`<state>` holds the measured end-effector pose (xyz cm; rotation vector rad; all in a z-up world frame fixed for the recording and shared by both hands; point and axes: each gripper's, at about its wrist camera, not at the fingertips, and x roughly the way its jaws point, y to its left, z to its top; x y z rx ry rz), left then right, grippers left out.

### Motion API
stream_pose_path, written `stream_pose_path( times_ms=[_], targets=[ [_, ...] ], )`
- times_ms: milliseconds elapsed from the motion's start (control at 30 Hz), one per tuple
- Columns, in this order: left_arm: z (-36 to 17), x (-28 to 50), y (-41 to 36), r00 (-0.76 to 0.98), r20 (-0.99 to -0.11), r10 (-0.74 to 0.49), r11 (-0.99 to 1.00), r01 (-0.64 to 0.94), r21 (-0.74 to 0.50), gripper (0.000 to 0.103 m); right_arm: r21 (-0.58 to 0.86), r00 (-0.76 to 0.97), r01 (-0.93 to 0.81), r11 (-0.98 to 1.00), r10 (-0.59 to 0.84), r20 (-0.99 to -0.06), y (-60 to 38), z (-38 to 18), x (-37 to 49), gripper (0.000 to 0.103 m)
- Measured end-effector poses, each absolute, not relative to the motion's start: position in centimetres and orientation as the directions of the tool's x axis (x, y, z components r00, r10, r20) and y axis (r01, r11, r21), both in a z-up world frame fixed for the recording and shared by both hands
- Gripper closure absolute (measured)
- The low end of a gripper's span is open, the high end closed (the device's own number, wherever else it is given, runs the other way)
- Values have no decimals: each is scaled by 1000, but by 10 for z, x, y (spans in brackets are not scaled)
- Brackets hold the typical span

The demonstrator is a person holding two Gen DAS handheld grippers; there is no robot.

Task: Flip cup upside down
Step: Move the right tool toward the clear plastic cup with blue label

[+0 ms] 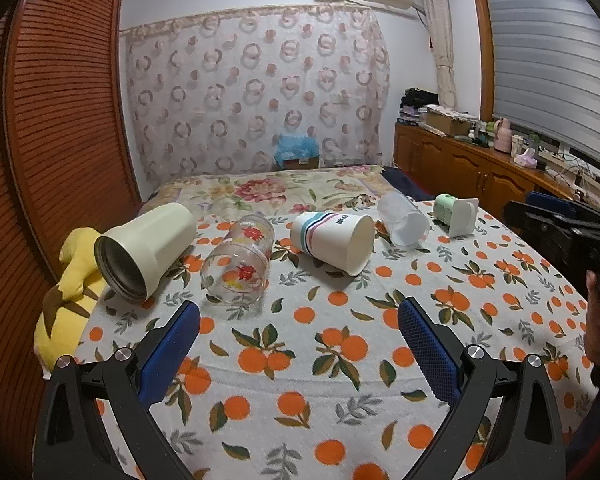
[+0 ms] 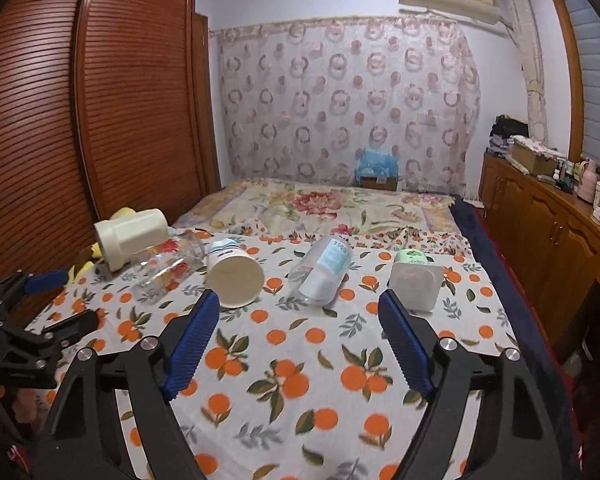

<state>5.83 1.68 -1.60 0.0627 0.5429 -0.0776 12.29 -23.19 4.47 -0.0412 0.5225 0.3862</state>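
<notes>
Both the left gripper (image 1: 299, 320) and right gripper (image 2: 299, 314) gaped empty at frame bottom, five cups (image 1: 332, 240) lying toppled mid-frame.

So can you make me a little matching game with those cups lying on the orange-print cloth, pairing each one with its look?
Things:
1. tumbler at the far left
2. glass next to it
3. paper cup in the middle
4. small cup at the far right

Looks:
A. white with coloured stripes
B. pale green body, white square rim
C. cream outside, metal inside
D. clear with red fruit print

Pairs: 1-C, 2-D, 3-A, 4-B. All four lie on their sides.
</notes>
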Motion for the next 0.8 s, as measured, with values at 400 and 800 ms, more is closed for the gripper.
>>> stream_pose_path(
  times_ms=[400,800],
  targets=[
    [-17,91,33,834,-542,-105,990,137,19,8,75,723,-354,932,324,-610,-211,47,216,29],
    [-19,114,34,820,-560,-119,982,179,53,8,96,599,-268,959,244,-763,-189,19,310,35]
  ],
)
